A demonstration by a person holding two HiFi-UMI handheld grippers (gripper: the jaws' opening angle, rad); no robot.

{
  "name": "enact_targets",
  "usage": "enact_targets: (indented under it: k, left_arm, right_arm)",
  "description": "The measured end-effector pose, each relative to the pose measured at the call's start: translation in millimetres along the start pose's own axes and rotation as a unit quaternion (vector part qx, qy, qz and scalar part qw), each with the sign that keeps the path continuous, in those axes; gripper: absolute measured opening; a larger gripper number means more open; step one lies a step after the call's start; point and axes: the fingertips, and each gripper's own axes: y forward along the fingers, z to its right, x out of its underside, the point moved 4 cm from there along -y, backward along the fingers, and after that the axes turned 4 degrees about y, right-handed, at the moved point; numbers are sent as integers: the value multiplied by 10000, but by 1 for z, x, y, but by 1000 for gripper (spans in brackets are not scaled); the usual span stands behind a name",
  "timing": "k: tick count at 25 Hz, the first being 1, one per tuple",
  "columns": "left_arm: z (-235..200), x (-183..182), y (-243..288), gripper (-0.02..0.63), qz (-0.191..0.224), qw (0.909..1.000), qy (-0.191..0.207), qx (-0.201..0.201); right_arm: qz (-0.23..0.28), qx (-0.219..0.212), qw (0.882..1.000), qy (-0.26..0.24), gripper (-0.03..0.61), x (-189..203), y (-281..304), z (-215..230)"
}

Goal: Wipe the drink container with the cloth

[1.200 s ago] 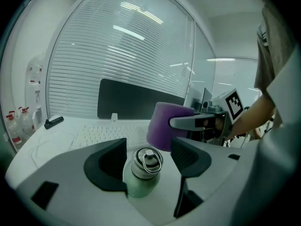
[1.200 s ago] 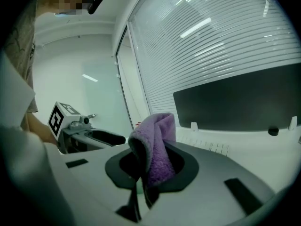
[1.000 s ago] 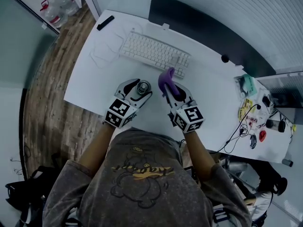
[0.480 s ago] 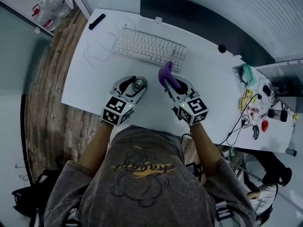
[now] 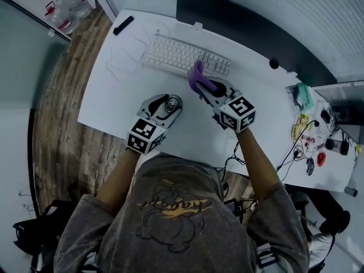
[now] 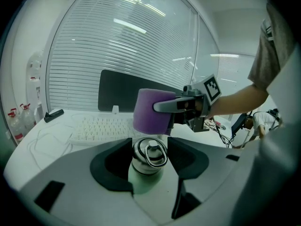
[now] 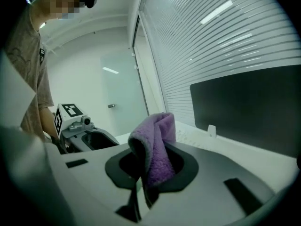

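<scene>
The left gripper (image 5: 165, 108) has just been closing its jaws, and they now stand fairly wide with their dark pads against both sides of the drink container (image 6: 148, 155). This is a steel bottle with a pale green body and a ringed cap, standing upright on the white table (image 5: 114, 104) between the pads. The right gripper (image 5: 206, 87) has its jaws pinched together on the purple cloth (image 7: 155, 145), which stands up out of them in a folded bunch and droops over at the top. From the left gripper view the cloth hangs just beyond and slightly above the bottle's cap, and a narrow gap shows between them. From the head view it is up and to the right of the bottle, near it but apart, over the near edge of the white keyboard (image 5: 185, 57). Behind the keyboard stands a dark monitor (image 5: 239, 27). A thin cable (image 5: 128, 61) loops over the table left of the keyboard, with a small black bar-shaped object (image 5: 123, 25) near the far left corner. A tangle of wires and small items (image 5: 310, 135) lies at the table's right end.
</scene>
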Motion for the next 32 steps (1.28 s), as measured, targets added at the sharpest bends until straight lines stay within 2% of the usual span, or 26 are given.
enact_targets:
  k: [3, 8, 12, 15, 19, 23, 32]
  left_arm:
    - [0, 1, 0, 241, 2, 10000, -36, -23]
    - [0, 1, -1, 241, 30, 9999, -106, -66]
    - [1, 1, 0, 241, 32, 9999, -131, -106]
    - [1, 1, -1, 239, 27, 9998, -135, -125]
    - [1, 2, -2, 241, 4, 9997, -158, -169]
    - [1, 2, -2, 241, 2, 9996, -185, -195]
    - [0, 3, -2, 241, 42, 9993, -341, -129]
  right_arm:
    - [-256, -448, 9981, -338, 48, -8, 24, 0]
    - [-563, -1226, 9884, -703, 51, -18, 64, -5]
    - [-910, -1857, 9745, -867, 51, -9, 90, -15]
    - [-1235, -2360, 9591, -956, 51, 3, 107, -26]
    - [-1642, -3093, 9315, -989, 51, 19, 130, -42]
    - [-1980, -3804, 8981, -970, 54, 34, 146, -60]
    - [-2792, -5105, 8096, -780, 54, 52, 163, -89]
